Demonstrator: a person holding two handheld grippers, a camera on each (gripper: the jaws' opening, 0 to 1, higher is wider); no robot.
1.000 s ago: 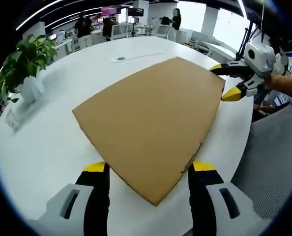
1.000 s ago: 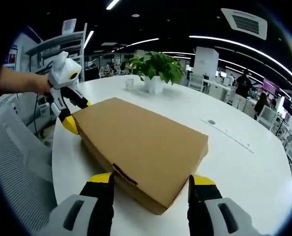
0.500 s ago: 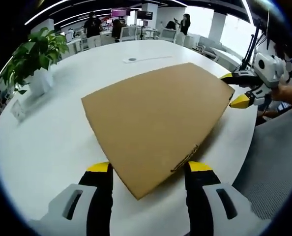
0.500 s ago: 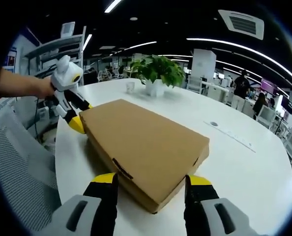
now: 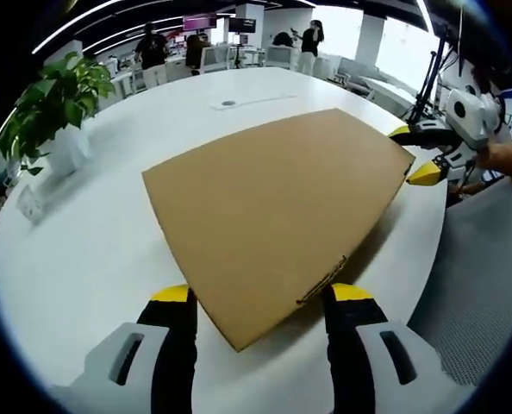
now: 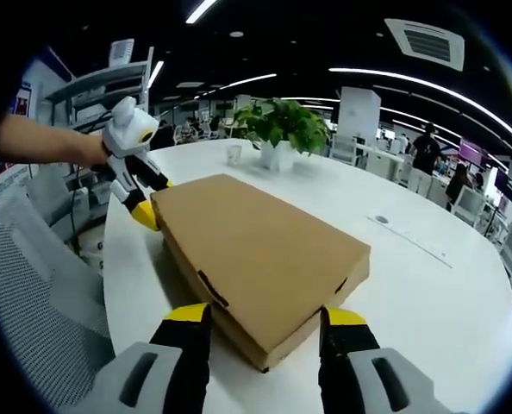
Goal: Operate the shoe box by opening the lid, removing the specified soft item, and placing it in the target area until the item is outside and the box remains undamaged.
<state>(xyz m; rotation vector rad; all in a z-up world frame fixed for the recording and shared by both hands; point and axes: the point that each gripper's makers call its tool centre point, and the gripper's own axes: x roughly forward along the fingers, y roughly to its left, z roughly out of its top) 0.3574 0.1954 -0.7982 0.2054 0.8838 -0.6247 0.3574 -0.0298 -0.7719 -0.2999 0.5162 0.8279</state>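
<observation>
Contents of the box [image 5: 269,207] can't be seen: lid is down flat, so the soft item inside is hidden. Far people in the office bkgd are too small to make out.

Box is plain brown cardboard, flat and wide, lying on a white round table [image 5: 84,259] near its edge. Small tab slots show on the side walls in the right gripper view. No dents or tears visible.

Left gripper [image 5: 258,297]: jaws apart, one either side of the near corner of the box, corner sits between them; can't tell if the tips touch the cardboard. In the right gripper view it shows at the box's far-left corner [image 6: 148,197], yellow tips straddling that corner, hand [image 6: 88,148] behind it.

Right gripper [image 6: 260,317]: jaws spread wide, box corner between them, w/ the corner just over the tips. In the left gripper view it sits at the far-right corner [image 5: 421,153], tips open above and below the lid edge.

Around: potted plant [image 6: 282,129] in a white pot on the table beyond the box, well apart from it. A round port [image 5: 228,103] in the tabletop farther back. Grey mesh chair [image 6: 28,285] beside the table edge.
</observation>
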